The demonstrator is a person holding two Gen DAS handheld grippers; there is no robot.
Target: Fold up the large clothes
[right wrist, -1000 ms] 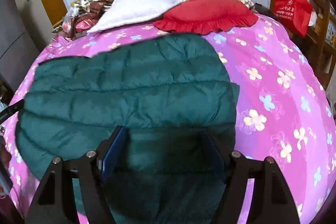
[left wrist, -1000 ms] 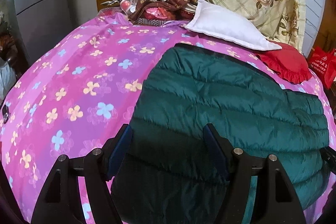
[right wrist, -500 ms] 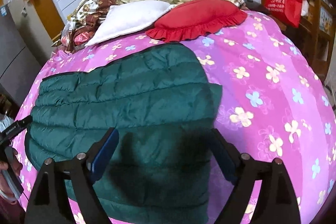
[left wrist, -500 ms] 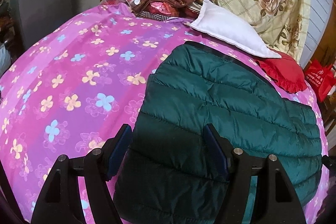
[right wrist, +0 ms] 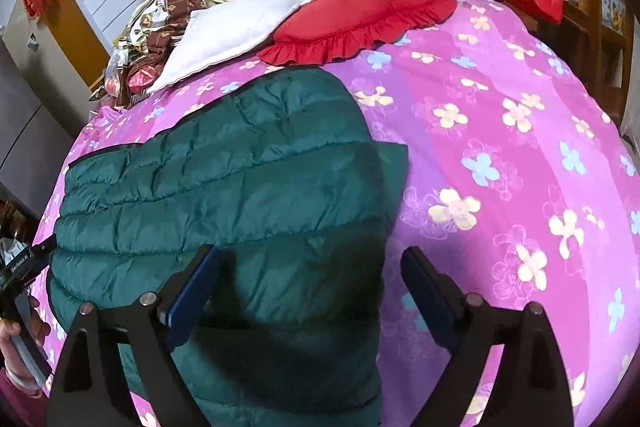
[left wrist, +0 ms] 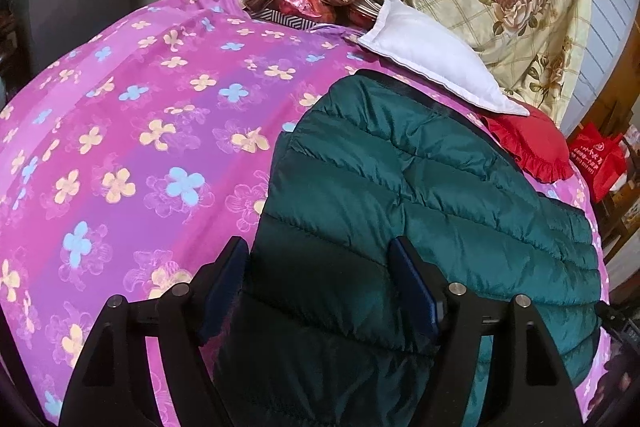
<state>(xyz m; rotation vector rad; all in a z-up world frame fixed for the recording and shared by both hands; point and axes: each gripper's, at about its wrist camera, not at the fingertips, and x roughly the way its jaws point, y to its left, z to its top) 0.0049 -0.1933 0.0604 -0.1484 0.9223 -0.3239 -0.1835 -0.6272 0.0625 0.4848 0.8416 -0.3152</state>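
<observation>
The green puffer jacket [left wrist: 420, 187] lies folded and flat on the pink flowered bedspread [left wrist: 140, 147], just below the white pillow [left wrist: 432, 67] and red cushion [right wrist: 360, 19]. Above the jacket's near edge, the left gripper [left wrist: 320, 283] and right gripper [right wrist: 310, 287] are both opening, their pads clear of the fabric.

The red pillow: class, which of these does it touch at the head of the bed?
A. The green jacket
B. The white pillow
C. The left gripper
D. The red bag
B: in the right wrist view the red pillow lies edge to edge against the white pillow, while a strip of pink bedspread separates it from the green jacket.
</observation>
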